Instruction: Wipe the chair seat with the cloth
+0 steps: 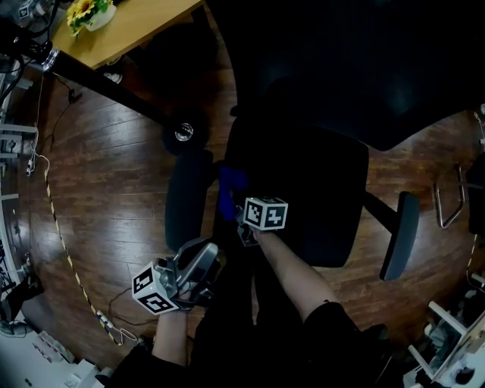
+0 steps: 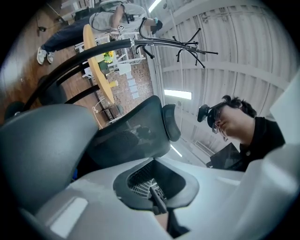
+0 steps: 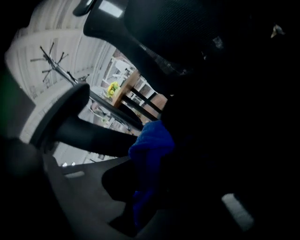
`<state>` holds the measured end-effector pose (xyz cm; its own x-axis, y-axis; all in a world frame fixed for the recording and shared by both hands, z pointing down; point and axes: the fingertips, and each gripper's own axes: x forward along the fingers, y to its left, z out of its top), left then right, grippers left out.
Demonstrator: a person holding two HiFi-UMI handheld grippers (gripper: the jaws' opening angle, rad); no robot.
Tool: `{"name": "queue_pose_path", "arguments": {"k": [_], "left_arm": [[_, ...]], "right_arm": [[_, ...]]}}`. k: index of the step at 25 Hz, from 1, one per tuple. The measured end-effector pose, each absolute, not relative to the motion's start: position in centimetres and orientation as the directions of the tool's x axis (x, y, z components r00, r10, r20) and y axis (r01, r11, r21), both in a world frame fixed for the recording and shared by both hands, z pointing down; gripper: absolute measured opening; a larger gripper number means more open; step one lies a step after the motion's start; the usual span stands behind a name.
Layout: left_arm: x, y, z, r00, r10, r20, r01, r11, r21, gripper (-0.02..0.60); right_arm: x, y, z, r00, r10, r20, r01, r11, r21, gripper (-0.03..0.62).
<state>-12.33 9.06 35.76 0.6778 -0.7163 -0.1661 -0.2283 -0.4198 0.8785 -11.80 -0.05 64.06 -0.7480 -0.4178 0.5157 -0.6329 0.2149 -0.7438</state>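
Note:
A black office chair fills the middle of the head view, its dark seat point(image 1: 311, 189) between the left armrest point(image 1: 186, 198) and the right armrest point(image 1: 399, 235). A blue cloth point(image 1: 230, 188) lies bunched at the seat's left edge, beside the left armrest. My right gripper point(image 1: 236, 209) is shut on it; in the right gripper view the cloth point(image 3: 149, 152) hangs from between the dark jaws against the seat. My left gripper point(image 1: 204, 259) hovers near the front of the left armrest, off the seat, jaws together and holding nothing.
A wooden table point(image 1: 125, 26) with yellow flowers point(image 1: 85, 10) stands at the upper left. The chair's caster point(image 1: 184, 133) and a cable point(image 1: 54, 220) are on the wood floor. A metal frame point(image 1: 451, 198) stands at the right. A person point(image 2: 105, 22) stands far off.

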Motion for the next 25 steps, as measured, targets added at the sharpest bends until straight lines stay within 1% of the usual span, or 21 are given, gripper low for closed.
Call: {"name": "queue_pose_path", "arguments": {"k": [3,7,11,15,18,21,25], "left_arm": [[-12.3,9.4,36.0,0.683,-0.712,-0.163,-0.222,-0.415,0.882,-0.008],[-11.8,9.5,36.2,0.697,-0.698,-0.163,-0.211,-0.417,0.884,-0.008],[-10.5,9.1,35.9,0.716,-0.674,-0.181,-0.189,-0.438,0.879,-0.007],[-9.7,8.7,35.3,0.729,-0.659,-0.184,-0.187,-0.451,0.873,-0.008],[-9.4,8.4,35.0,0.734,-0.653,-0.187,-0.183,-0.455,0.871,-0.008],[-9.2,8.1,35.0,0.736,-0.651,-0.186,-0.185,-0.457,0.870,-0.008],[-9.0,8.0,34.9,0.738,-0.648,-0.187,-0.185,-0.461,0.868,-0.008]], "right_arm": [[-9.1,0.2,65.6,-0.693,-0.439,0.572,-0.704,0.244,-0.667,0.062],[-3.1,-0.2,66.3,-0.605,-0.494,0.624,-0.773,0.176,-0.610,0.062],[6.2,0.0,67.9,-0.475,-0.543,0.693,-0.840,0.045,-0.540,0.061],[16.2,0.2,67.3,-0.338,-0.616,0.712,-0.847,-0.131,-0.515,0.061],[22.1,0.5,66.4,-0.243,-0.647,0.723,-0.851,-0.216,-0.479,0.061],[24.7,0.6,65.9,-0.209,-0.662,0.720,-0.845,-0.248,-0.473,0.061],[25.1,0.5,65.9,-0.202,-0.655,0.728,-0.854,-0.247,-0.459,0.061]]}}
